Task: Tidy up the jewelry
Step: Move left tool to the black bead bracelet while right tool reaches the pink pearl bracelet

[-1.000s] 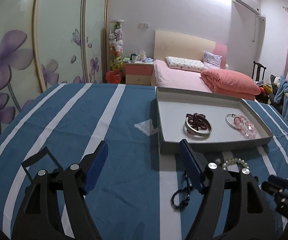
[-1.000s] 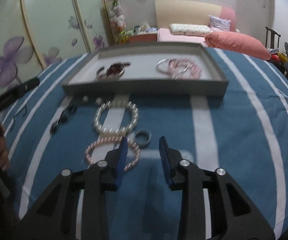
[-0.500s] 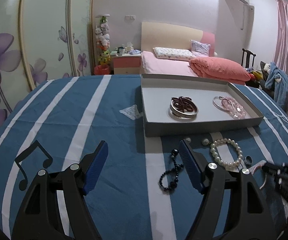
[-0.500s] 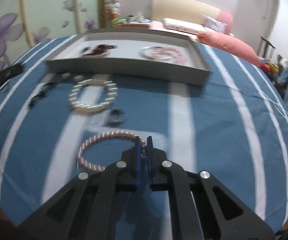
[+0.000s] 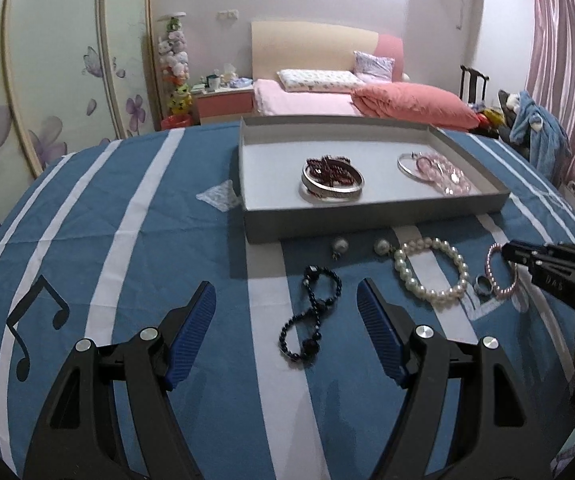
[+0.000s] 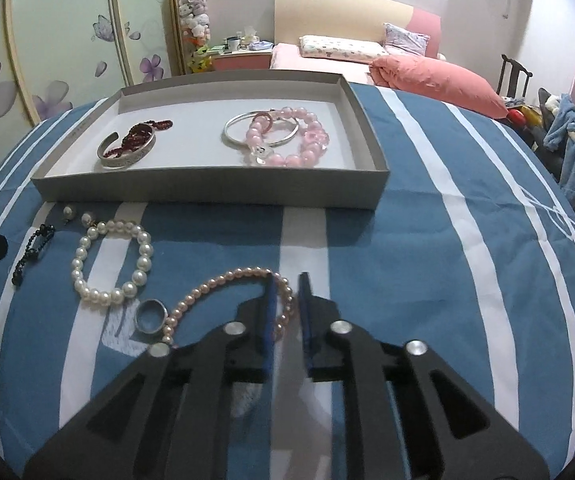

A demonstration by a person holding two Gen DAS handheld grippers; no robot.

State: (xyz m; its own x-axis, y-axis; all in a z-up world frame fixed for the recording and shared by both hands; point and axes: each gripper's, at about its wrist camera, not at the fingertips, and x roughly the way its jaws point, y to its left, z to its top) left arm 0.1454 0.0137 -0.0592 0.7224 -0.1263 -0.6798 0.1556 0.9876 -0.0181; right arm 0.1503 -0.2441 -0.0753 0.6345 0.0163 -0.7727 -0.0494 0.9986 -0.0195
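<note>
Pink bead bracelet (image 6: 227,288) lies on the striped cloth (image 6: 407,248) just in front of the grey tray (image 6: 207,188). Right gripper (image 6: 286,280), wider a second ago and nearly shut half a second ago, now straddles its near strand with a narrow gap; whether it pinches, cannot tell. Likely the pickup is under way. Left gripper (image 5: 285,296) hangs spread, empty. Bedroom: pink bed (image 6: 327,52) beyond the tray.

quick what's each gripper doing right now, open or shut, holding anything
Left hand-held gripper: open, holding nothing.
Right hand-held gripper: nearly shut around the small pink bead bracelet, its strand between the pads; a firm grip cannot be told.
</note>
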